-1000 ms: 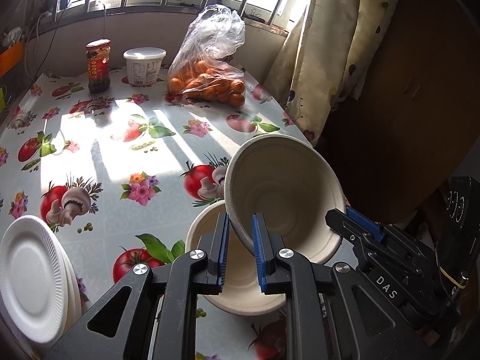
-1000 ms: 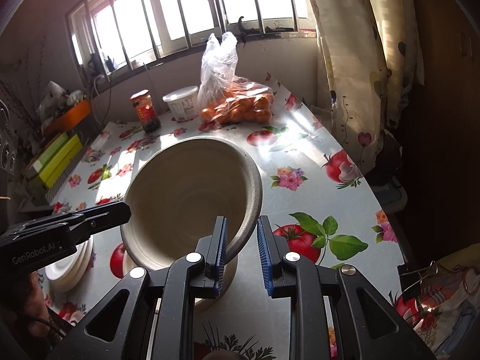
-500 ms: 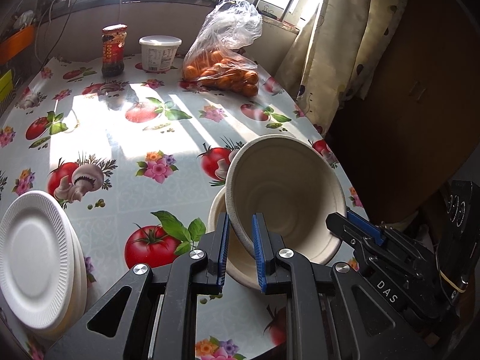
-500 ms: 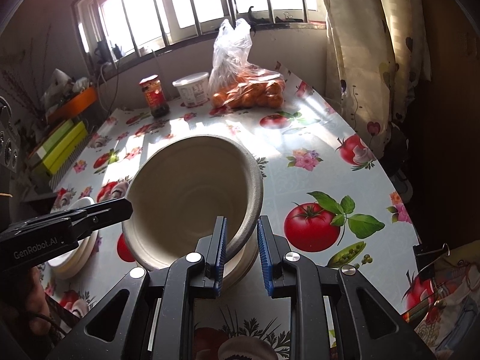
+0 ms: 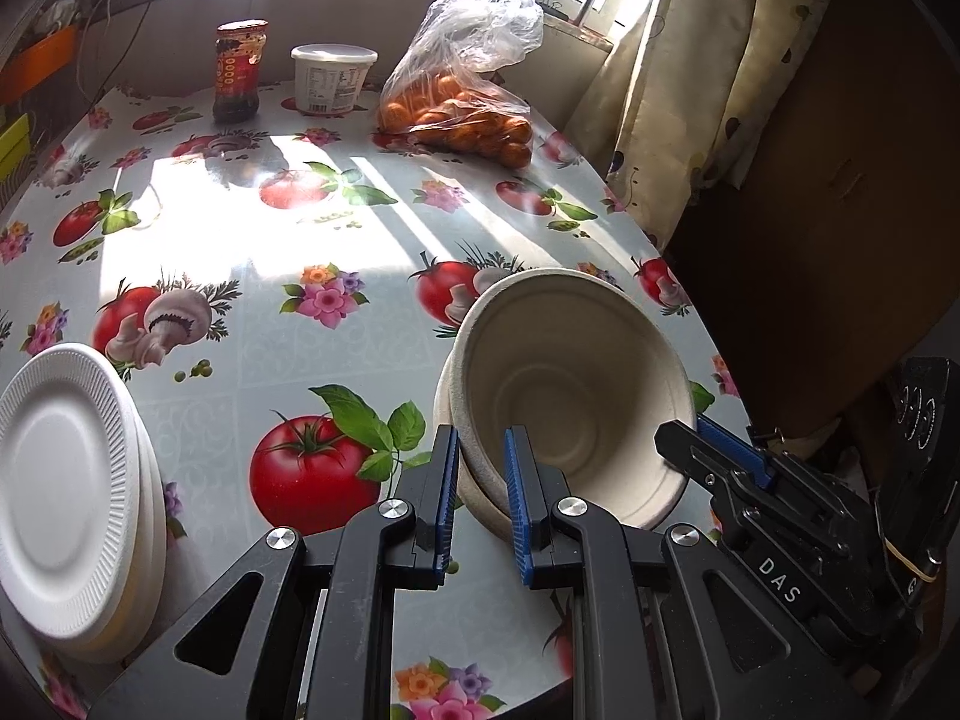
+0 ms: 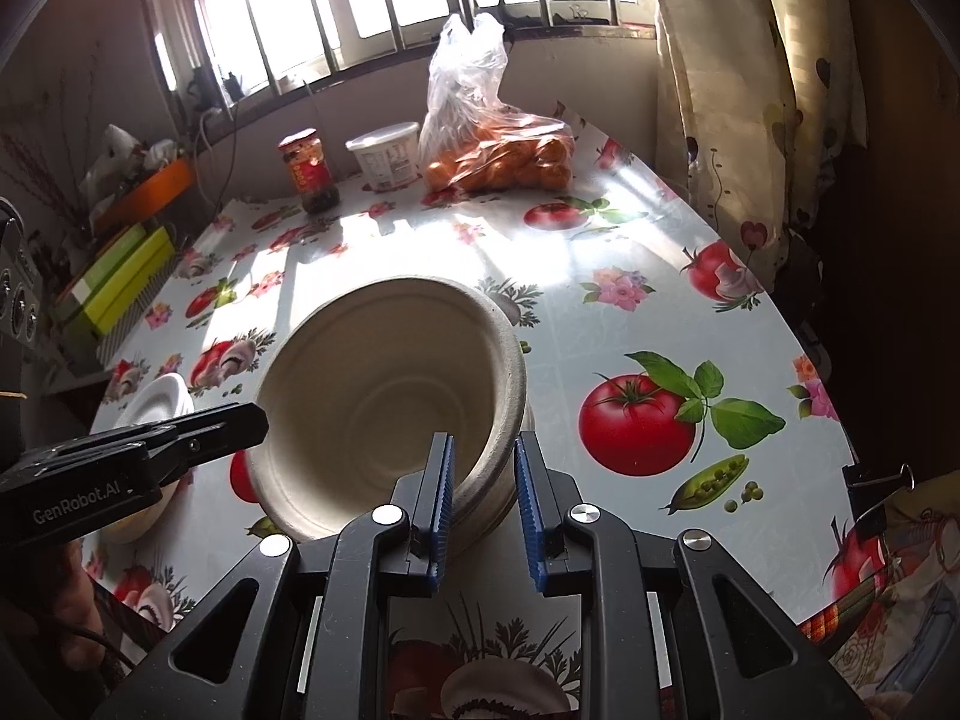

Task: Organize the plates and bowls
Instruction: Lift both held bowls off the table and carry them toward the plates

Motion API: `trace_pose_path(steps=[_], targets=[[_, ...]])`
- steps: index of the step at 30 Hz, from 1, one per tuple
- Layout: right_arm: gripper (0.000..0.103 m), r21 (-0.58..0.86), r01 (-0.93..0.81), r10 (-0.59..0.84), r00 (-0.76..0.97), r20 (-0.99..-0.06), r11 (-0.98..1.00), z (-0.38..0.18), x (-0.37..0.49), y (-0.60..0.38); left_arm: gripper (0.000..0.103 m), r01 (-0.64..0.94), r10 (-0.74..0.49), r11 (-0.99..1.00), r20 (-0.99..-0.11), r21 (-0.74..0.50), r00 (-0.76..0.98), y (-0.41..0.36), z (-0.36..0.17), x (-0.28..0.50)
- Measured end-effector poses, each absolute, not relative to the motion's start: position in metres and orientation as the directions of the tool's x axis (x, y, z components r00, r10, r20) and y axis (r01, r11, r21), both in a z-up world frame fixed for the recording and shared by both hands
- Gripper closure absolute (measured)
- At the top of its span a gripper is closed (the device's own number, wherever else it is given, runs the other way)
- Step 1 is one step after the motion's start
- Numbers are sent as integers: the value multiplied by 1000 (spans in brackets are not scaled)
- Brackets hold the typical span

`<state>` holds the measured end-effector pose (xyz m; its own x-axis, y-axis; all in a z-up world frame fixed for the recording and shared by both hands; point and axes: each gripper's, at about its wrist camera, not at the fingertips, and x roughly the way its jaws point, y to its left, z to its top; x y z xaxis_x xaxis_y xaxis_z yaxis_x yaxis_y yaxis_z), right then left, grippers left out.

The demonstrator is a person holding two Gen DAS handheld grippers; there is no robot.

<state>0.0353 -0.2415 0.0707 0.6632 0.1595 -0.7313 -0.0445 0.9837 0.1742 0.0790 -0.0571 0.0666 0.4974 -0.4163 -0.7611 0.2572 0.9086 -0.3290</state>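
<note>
A beige paper bowl sits nested in a second beige bowl near the table's right edge; it also shows in the right wrist view. My left gripper has its blue fingers on either side of the bowls' left rim, with a small gap showing. My right gripper stands astride the right rim, its jaws slightly apart. A stack of white foam plates lies at the table's left front, and shows small in the right wrist view.
At the back of the flowered tablecloth stand a red-lidded jar, a white tub and a plastic bag of oranges. A curtain hangs at the right. Green boxes lie beyond the left edge.
The held bowl has come down and settled into the lower bowl. Both grippers' jaws have widened slightly around the rim. Both cameras have pulled back a little.
</note>
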Motion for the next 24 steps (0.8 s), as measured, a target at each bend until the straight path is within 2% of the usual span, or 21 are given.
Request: trace_pose_path(steps=[24], targets=[[82,186,-35,164,649,-743,982,61,39,-245,86,239,-415,910,-773,-340,480,-59,57,81]])
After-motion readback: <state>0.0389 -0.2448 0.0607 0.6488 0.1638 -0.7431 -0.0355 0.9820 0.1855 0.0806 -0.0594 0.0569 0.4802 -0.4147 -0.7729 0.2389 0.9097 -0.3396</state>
